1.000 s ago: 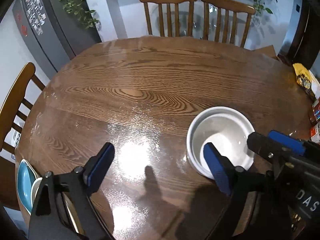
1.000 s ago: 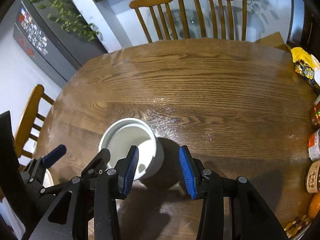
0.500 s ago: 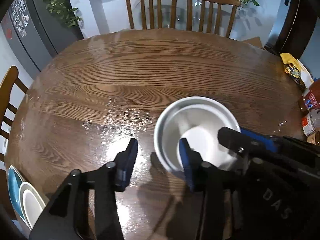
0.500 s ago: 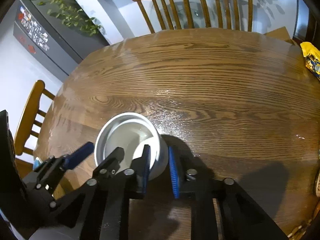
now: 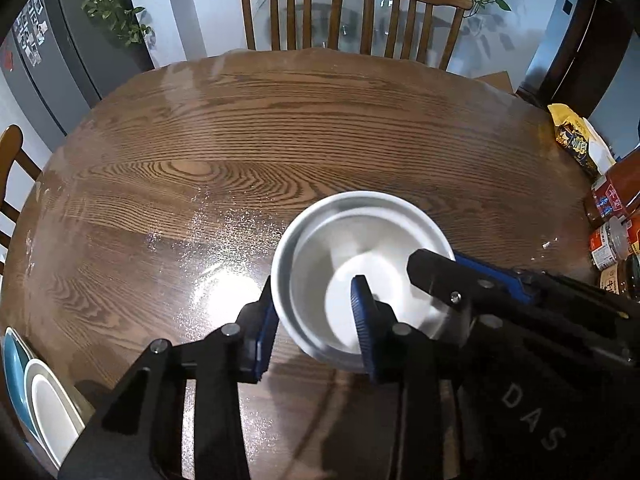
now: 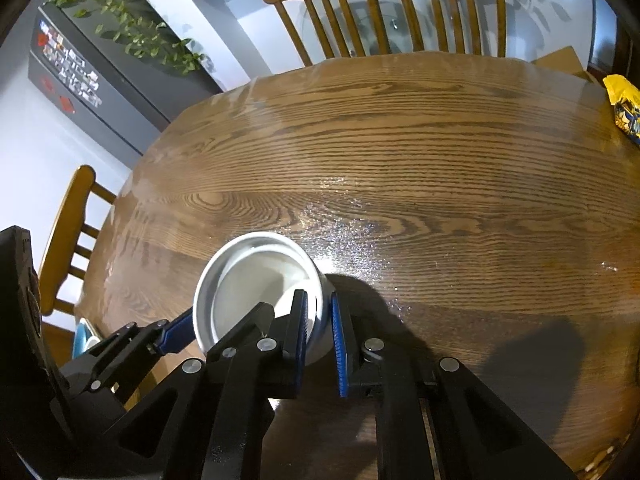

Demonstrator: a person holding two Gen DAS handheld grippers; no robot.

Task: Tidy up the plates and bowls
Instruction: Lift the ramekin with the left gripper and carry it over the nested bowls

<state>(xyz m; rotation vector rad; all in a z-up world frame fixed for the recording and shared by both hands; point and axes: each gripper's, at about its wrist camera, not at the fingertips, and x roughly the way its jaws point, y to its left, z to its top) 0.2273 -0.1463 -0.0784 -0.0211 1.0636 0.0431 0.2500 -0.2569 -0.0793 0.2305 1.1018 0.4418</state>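
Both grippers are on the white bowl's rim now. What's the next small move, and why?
Probably lift the white bowl straight up, slowly and evenly. The left gripper and right gripper each pinch the rim wall, one finger inside and one outside, on opposite sides. It seems to hold a second bowl nested inside, so tilting risks a slip.

**Brown grain, white glaze, blue pads**

The round wooden table (image 5: 248,148) is mid-brown with darker wavy grain rings. The round glazed bowl (image 5: 362,276) is plain white. Both black two-finger grippers carry ribbed blue pads (image 5: 362,322). At the table's edge lie a teal plate (image 5: 10,364), white plates (image 5: 50,412), and a yellow printed packet (image 5: 574,142).
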